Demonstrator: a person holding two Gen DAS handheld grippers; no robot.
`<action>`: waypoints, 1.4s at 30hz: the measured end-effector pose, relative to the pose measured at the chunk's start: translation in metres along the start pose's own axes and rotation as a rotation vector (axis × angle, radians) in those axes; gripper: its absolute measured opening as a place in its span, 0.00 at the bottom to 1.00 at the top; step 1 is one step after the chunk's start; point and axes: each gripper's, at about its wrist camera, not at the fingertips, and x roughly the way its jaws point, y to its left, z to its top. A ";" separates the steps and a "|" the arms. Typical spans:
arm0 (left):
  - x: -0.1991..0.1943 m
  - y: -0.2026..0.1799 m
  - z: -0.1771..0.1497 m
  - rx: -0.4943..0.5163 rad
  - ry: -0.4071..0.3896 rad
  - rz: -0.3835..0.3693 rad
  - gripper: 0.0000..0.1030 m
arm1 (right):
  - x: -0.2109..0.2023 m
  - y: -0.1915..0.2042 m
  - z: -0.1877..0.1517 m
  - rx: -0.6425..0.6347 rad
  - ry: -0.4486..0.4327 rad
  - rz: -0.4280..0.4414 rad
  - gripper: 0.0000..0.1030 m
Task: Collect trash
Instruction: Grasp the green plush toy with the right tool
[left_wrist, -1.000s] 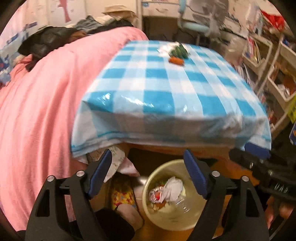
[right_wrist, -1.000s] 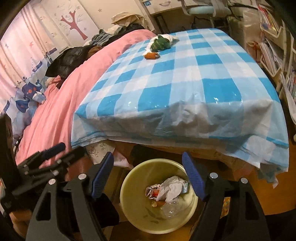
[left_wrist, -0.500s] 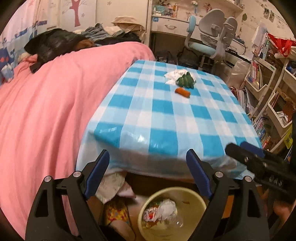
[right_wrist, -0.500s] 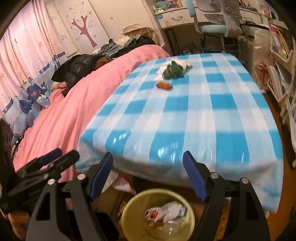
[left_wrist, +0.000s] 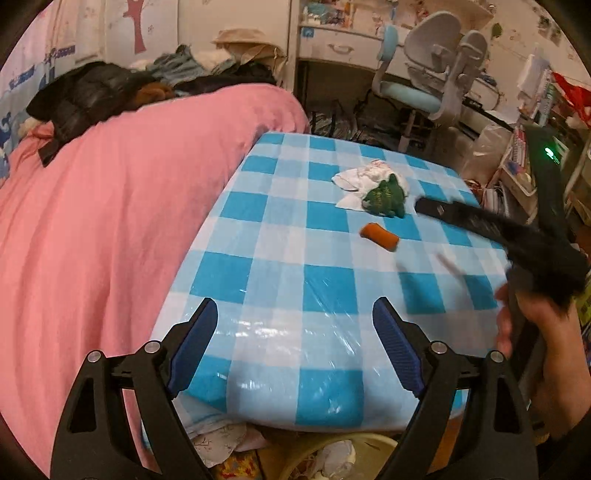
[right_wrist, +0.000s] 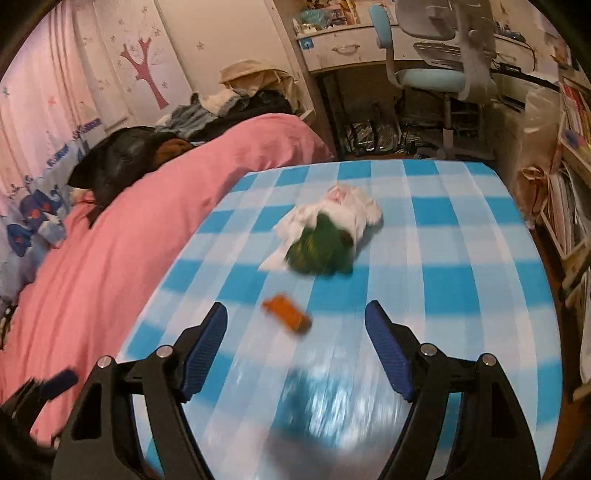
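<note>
On the blue-and-white checked table (left_wrist: 288, 280) (right_wrist: 461, 258) lie a small orange wrapper (left_wrist: 379, 237) (right_wrist: 287, 313), a crumpled green packet (left_wrist: 386, 195) (right_wrist: 319, 245) and white paper (left_wrist: 364, 173) (right_wrist: 347, 206) under it. My left gripper (left_wrist: 293, 343) hangs open and empty over the table's near edge. My right gripper (right_wrist: 295, 339) is open and empty too, just short of the orange wrapper; the left wrist view shows it, blurred, as a dark arm (left_wrist: 480, 225) held by a hand (left_wrist: 535, 339) at the right. The rim of a yellow bin (left_wrist: 332, 458) with trash peeks out below the table.
A pink bedspread (left_wrist: 110, 240) (right_wrist: 110, 240) lies against the table's left side, with dark clothes (left_wrist: 92, 96) piled at its far end. Behind the table stand a desk (right_wrist: 351, 44) and a light-blue chair (left_wrist: 417, 92). Shelves (right_wrist: 576, 166) line the right side.
Both grippers rose from over the bin and moved forward over the table toward the trash. The bin has slid almost out of view. The right gripper travelled further, now blurred.
</note>
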 end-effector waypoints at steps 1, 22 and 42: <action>0.005 0.003 0.004 -0.030 0.015 -0.011 0.80 | 0.010 -0.002 0.007 0.011 0.010 0.002 0.72; 0.029 -0.004 0.030 -0.033 0.060 -0.039 0.81 | 0.027 -0.016 -0.014 -0.018 0.172 0.073 0.46; 0.111 -0.072 0.087 0.124 0.022 -0.089 0.81 | -0.028 -0.043 -0.050 -0.045 0.238 -0.006 0.48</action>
